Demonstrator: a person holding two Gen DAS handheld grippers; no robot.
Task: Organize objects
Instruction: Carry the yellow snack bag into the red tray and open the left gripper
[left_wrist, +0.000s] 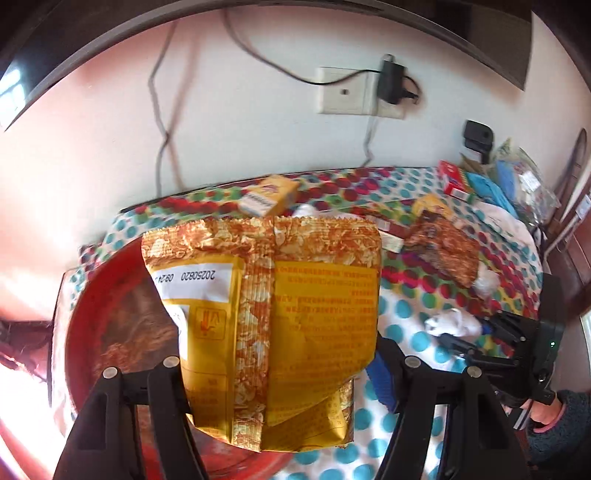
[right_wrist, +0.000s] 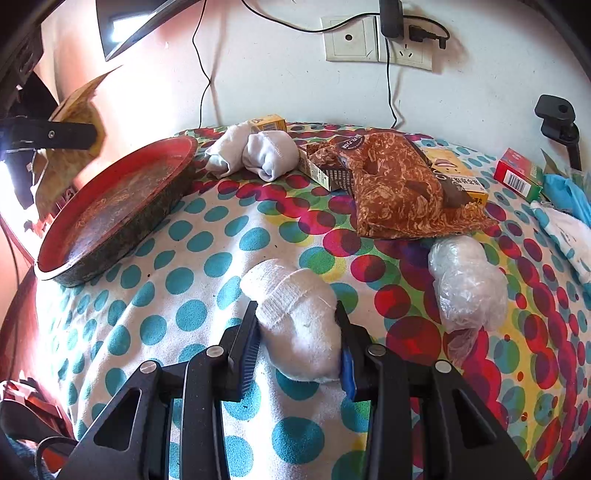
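Both grippers loaded: a snack packet over the red tray, a rolled sock on the dotted cloth

The left gripper (left_wrist: 280, 373) has its fingers clamped on a crinkled yellow-and-gold foil snack packet (left_wrist: 266, 314), held upright mid-frame above the round red shallow tray (right_wrist: 114, 206) at the left of the frame; the right gripper (right_wrist: 299, 339) is closed onto a rolled white cotton sock (right_wrist: 295, 321) at lower centre, resting on the white cloth with coloured dots (right_wrist: 177, 280), with a brown marbled foil packet (right_wrist: 402, 188) at upper right and a crumpled clear plastic bag (right_wrist: 465, 284) just right of the sock
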